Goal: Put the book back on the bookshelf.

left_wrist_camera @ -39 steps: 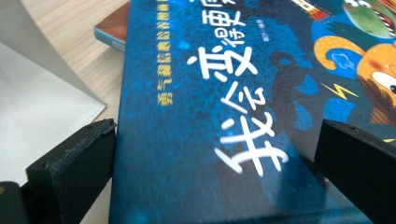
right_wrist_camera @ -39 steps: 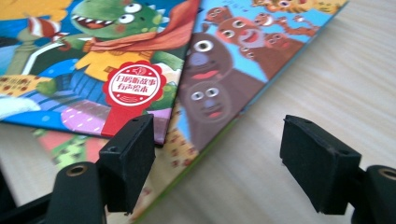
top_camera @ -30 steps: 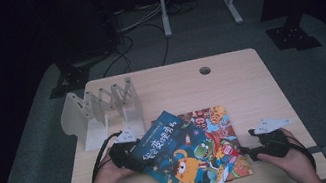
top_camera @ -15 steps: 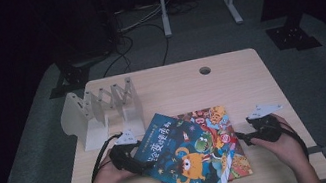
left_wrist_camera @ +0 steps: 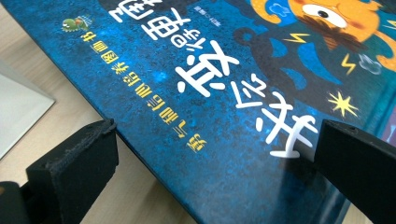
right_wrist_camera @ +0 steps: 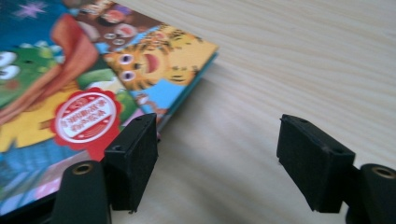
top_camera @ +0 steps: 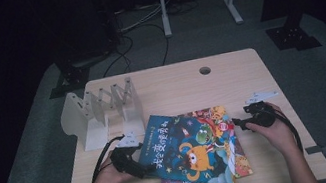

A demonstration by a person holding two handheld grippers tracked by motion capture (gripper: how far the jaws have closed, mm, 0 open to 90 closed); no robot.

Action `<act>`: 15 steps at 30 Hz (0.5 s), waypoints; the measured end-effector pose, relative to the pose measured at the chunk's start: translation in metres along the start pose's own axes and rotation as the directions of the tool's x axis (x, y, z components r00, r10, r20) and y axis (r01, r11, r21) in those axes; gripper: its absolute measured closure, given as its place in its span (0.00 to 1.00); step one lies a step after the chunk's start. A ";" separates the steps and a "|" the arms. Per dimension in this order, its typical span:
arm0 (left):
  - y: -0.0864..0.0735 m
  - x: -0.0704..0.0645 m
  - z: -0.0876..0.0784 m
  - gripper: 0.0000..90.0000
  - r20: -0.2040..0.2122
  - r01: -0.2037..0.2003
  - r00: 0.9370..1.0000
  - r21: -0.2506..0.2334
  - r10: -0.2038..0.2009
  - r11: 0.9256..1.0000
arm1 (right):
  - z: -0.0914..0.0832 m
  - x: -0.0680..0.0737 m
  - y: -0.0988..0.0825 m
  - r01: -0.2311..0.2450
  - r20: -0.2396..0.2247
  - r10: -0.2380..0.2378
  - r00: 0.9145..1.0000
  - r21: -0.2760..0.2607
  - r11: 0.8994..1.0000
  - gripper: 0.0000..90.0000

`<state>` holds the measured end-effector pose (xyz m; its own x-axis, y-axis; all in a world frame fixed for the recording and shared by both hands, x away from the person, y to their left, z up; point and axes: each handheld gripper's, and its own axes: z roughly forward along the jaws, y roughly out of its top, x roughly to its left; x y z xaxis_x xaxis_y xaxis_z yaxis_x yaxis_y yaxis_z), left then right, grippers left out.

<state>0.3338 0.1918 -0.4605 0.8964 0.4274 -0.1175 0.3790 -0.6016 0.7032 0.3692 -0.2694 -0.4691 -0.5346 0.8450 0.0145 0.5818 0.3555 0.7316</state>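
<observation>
The blue picture book (top_camera: 189,150) lies on a second book (top_camera: 226,161) just in front of the white rack (top_camera: 103,109); the left gripper (left_wrist_camera: 210,154) straddles its corner unclenched, the right gripper (right_wrist_camera: 217,154), narrowing, holds nothing, so lifting may drag both.

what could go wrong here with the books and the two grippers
1. The blue book lies skewed on the colourful book under it. The left gripper straddles its corner, so pulling may drag both or fan the stack.

2. The right gripper has been closing with one jaw at the lower book's edge and the other over bare table; it may pinch nothing or shove the book.

3. The white rack stands close, so a swung book could knock it.
</observation>
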 end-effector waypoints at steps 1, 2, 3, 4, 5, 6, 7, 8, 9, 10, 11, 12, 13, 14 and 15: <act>0.000 0.000 0.000 0.00 0.000 0.000 1.000 0.000 0.000 1.000 | 0.000 0.000 0.000 0.000 0.000 0.000 1.000 0.000 1.000 0.33; 0.000 -0.001 0.001 0.00 -0.001 0.002 1.000 -0.005 -0.002 1.000 | 0.002 0.000 0.002 0.012 0.025 -0.012 1.000 0.005 1.000 0.35; 0.000 -0.002 0.001 0.00 0.001 0.000 1.000 -0.004 0.000 1.000 | 0.003 0.000 0.003 0.009 0.036 -0.010 0.999 0.007 1.000 0.36; 0.000 -0.004 0.002 0.00 0.007 -0.003 1.000 -0.005 0.003 1.000 | 0.001 0.000 0.003 -0.001 0.046 0.001 0.999 0.007 1.000 0.36; 0.001 -0.006 0.003 0.00 0.011 -0.006 1.000 -0.006 0.006 1.000 | -0.001 0.000 0.003 -0.006 0.044 0.006 0.999 -0.001 1.000 0.36; 0.001 -0.006 0.003 0.00 0.011 -0.006 1.000 -0.006 0.006 1.000 | -0.001 0.000 0.003 -0.006 0.044 0.006 0.999 -0.001 1.000 0.36; 0.001 -0.007 0.003 0.00 0.017 -0.016 1.000 -0.002 0.016 1.000 | -0.004 0.000 0.003 -0.012 0.041 0.012 0.999 -0.016 1.000 0.36; 0.002 -0.010 0.005 0.00 0.026 -0.022 0.999 0.000 0.022 1.000 | -0.012 0.003 0.001 -0.025 0.030 0.026 0.999 -0.032 0.999 0.35; 0.002 -0.010 0.005 0.00 0.026 -0.022 0.999 0.000 0.022 1.000 | -0.012 0.003 0.001 -0.025 0.030 0.026 0.999 -0.032 0.999 0.35; 0.003 -0.011 0.006 0.00 0.034 -0.029 0.999 0.002 0.029 1.000 | -0.015 0.004 0.000 -0.024 0.025 0.025 0.999 -0.033 0.999 0.35; 0.004 -0.014 0.007 0.00 0.043 -0.036 0.998 0.005 0.036 0.999 | -0.022 0.009 -0.002 -0.027 0.000 0.027 1.000 -0.056 0.998 0.35; 0.004 -0.014 0.007 0.00 0.043 -0.036 0.998 0.005 0.036 0.999 | -0.022 0.009 -0.002 -0.027 0.000 0.027 1.000 -0.056 0.998 0.35; 0.005 -0.015 0.008 0.00 0.051 -0.041 0.998 0.007 0.041 0.999 | -0.027 0.013 -0.006 -0.033 -0.019 0.032 0.999 -0.066 0.997 0.34; 0.006 -0.017 0.009 0.00 0.059 -0.049 0.997 0.010 0.049 0.999 | -0.029 0.014 -0.008 -0.038 -0.028 0.036 0.999 -0.071 0.997 0.34; 0.006 -0.017 0.009 0.00 0.059 -0.049 0.997 0.010 0.049 0.999 | -0.029 0.014 -0.008 -0.038 -0.028 0.036 0.999 -0.071 0.997 0.34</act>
<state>0.3227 0.1745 -0.4610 0.9258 0.3568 -0.1245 0.3366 -0.6286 0.7011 0.3394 -0.2718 -0.4551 -0.5304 0.8456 0.0598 0.5566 0.2941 0.7770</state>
